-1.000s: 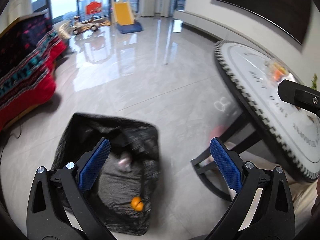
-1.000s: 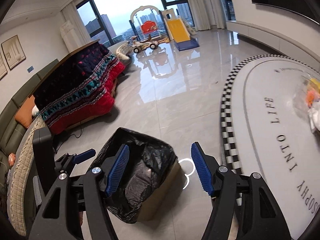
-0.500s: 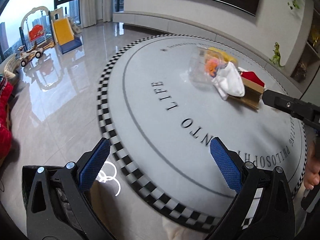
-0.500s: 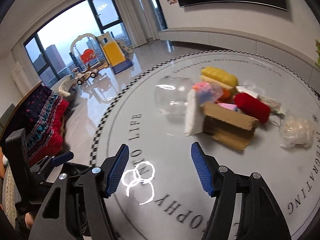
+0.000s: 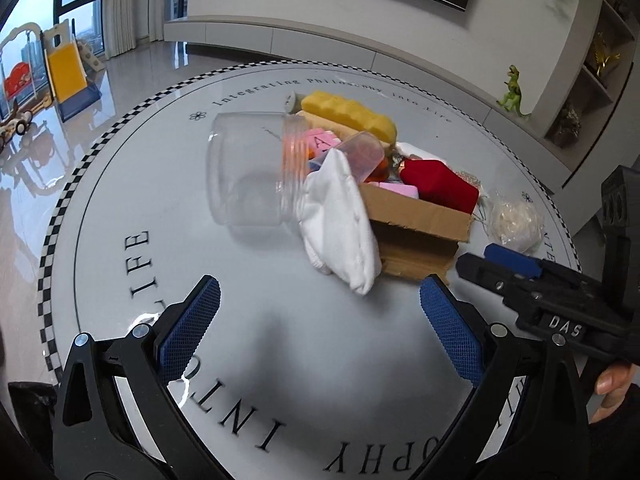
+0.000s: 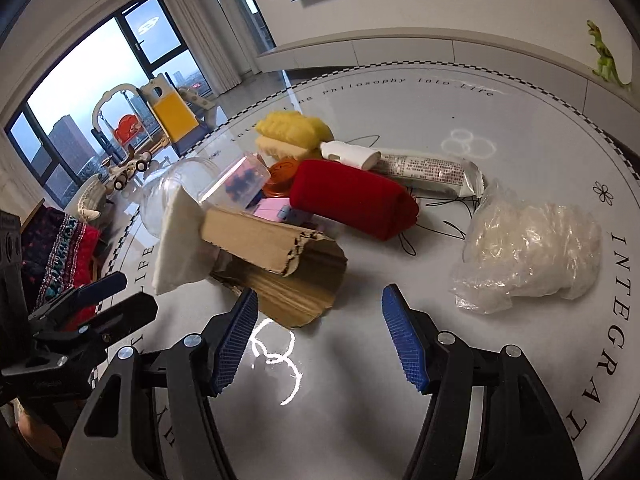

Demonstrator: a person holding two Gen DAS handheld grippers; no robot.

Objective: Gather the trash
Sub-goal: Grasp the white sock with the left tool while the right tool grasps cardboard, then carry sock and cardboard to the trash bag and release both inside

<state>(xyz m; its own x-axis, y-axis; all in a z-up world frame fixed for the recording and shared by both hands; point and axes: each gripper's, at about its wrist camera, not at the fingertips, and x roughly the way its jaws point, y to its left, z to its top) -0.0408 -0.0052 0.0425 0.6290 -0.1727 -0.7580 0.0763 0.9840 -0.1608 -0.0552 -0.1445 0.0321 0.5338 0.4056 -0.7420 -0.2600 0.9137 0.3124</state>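
Left wrist: clear jar (image 5: 248,172) lies toppled (nothing visible inside); both grippers' jaws gape wide, gripping nothing.

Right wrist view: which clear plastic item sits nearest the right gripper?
The crumpled plastic bag, alone on the table to the right of the right gripper. The clear jar and small clear box lie farther back in the pile.

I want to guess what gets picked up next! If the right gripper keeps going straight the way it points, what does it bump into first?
Probably the bare tabletop first. The right gripper points between the cardboard and the plastic bag, its jaws open and empty. The cardboard is closest, but depth is hard to judge.
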